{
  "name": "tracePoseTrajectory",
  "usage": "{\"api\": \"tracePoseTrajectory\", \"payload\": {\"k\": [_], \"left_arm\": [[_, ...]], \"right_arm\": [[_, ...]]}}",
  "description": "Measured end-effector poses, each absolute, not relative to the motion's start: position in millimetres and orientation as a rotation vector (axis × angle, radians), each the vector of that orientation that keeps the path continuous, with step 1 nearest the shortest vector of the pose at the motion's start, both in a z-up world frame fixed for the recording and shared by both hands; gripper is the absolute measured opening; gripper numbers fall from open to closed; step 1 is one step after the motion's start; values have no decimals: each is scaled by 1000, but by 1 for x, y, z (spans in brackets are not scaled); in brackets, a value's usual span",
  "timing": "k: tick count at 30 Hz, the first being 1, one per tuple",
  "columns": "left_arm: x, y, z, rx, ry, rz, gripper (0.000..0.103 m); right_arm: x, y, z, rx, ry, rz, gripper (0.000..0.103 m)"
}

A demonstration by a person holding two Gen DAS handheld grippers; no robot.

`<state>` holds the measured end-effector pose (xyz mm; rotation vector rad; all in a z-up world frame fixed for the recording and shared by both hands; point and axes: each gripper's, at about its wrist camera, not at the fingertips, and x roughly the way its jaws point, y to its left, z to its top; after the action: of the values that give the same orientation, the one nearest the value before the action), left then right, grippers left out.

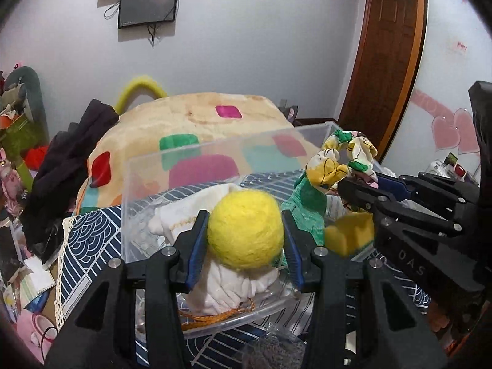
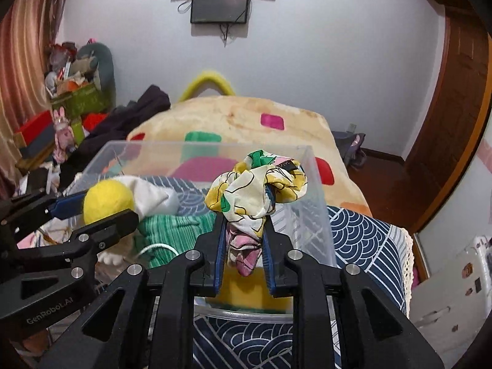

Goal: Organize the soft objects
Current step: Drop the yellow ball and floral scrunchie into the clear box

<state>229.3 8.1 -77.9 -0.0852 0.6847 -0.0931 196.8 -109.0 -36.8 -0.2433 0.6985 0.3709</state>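
A clear plastic box [image 1: 215,150] stands on a blue wave-patterned cloth. My left gripper [image 1: 245,218] is shut on a yellow felt ball [image 1: 245,230], held over the box's near side above a white cloth [image 1: 227,283]. My right gripper [image 2: 244,218] is shut on a floral scrunchie [image 2: 255,184], whose pink part hangs between the fingers, above the box's right end. Inside the box lie a green knitted cloth [image 2: 175,227] and a yellow sponge [image 2: 243,289]. The right wrist view shows the left gripper [image 2: 107,206] with the ball [image 2: 107,198] at left.
Behind the box lies a cream blanket [image 1: 200,117] with coloured squares. Dark clothing [image 1: 67,153] is heaped to its left, beside cluttered boxes. A brown door [image 1: 387,61] stands at right. The table's blue cloth [image 2: 363,240] ends at a lace edge on the right.
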Motion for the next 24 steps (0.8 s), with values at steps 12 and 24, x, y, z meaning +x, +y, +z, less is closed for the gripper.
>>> {"api": "tracePoseTrajectory", "payload": {"k": [12,24], "left_arm": [[219,11,-72,-106,700,-94,70],[159,26,-25,-62,552,-48,99]], "right_arm": [[178,-122,-20,-281,648,386,42],[135,-142,13,-207,528,419,81]]}}
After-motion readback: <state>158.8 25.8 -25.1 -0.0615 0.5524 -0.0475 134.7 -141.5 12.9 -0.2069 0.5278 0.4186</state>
